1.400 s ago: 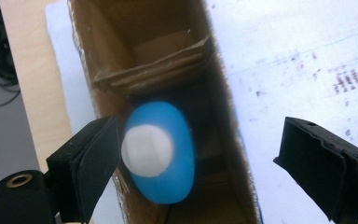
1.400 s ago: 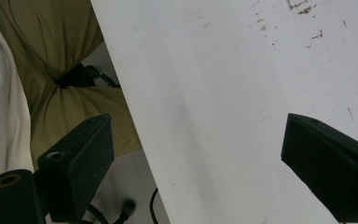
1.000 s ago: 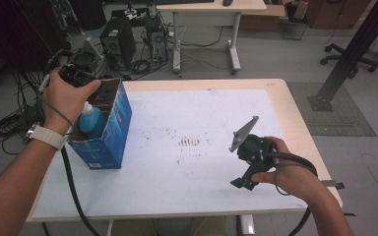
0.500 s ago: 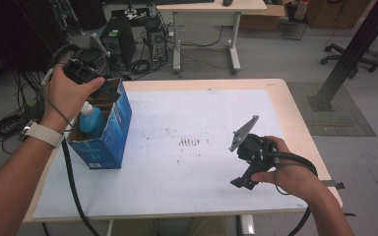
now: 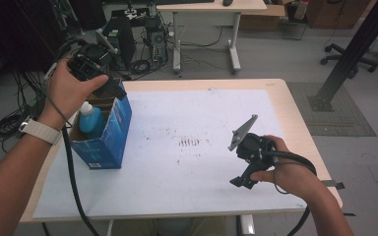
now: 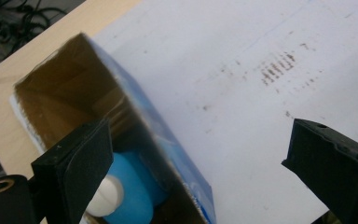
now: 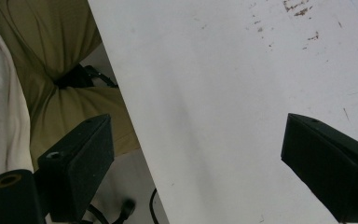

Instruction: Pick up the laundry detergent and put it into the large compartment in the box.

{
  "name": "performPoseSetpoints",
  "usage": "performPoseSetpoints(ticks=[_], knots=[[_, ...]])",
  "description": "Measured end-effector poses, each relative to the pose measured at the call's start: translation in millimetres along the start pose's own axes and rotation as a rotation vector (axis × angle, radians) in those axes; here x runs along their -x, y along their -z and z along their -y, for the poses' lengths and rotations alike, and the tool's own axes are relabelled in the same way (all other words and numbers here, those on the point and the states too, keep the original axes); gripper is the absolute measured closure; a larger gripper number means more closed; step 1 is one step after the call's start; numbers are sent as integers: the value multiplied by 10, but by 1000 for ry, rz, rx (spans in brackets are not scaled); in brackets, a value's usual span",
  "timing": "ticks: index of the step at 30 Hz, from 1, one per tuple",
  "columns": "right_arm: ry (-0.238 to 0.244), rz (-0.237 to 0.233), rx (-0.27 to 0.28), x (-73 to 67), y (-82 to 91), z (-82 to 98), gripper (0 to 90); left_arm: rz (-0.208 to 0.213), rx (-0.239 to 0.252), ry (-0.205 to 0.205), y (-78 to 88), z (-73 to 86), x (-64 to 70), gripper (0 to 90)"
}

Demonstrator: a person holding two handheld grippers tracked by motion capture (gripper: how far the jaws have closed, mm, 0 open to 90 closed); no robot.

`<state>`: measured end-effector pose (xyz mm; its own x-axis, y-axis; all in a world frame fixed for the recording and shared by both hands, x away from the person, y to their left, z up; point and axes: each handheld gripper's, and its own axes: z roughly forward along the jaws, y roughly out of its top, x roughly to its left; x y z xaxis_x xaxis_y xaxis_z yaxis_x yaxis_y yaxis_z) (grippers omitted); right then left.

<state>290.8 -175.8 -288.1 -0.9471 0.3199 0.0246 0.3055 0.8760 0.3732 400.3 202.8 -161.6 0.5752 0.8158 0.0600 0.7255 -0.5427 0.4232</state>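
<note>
I count one blue bottle (image 5: 89, 120) with a white cap, upright inside one open blue box (image 5: 109, 132) at the counter's (image 5: 285, 103) left edge; I can read no label. My left gripper (image 5: 114, 89) hangs above it, jaws just opened and empty; my right gripper (image 5: 239, 182) also has its jaws apart.

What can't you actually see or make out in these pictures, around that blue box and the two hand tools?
- Blue bottle: its lower part is hidden by the walls of the blue box in the high view; in the left gripper view a jaw covers part of its white cap.
- Box print: too small and blurred to read.
- Left gripper: in the high view the hand hides its jaws.
- Brown marks on the table: too small to identify.
</note>
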Motion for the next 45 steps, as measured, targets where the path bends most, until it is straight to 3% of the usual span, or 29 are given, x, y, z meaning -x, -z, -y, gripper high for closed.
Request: performPoseSetpoints(ticks=[14, 21, 37, 45], knots=[[5, -3, -1, 33, -7, -32, 97, 30, 7, -110, 4, -134, 182, 74], [5, -6, -2, 44, -10, -52, 96, 54, 10, -185, -18, -184, 294, 75], [12, -7, -1, 43, -28, -105, 96, 99, 5, -311, -80, -240, 561, 77], [17, -9, 0, 40, -33, -134, 96, 118, 9, -354, -122, -253, 698, 78]])
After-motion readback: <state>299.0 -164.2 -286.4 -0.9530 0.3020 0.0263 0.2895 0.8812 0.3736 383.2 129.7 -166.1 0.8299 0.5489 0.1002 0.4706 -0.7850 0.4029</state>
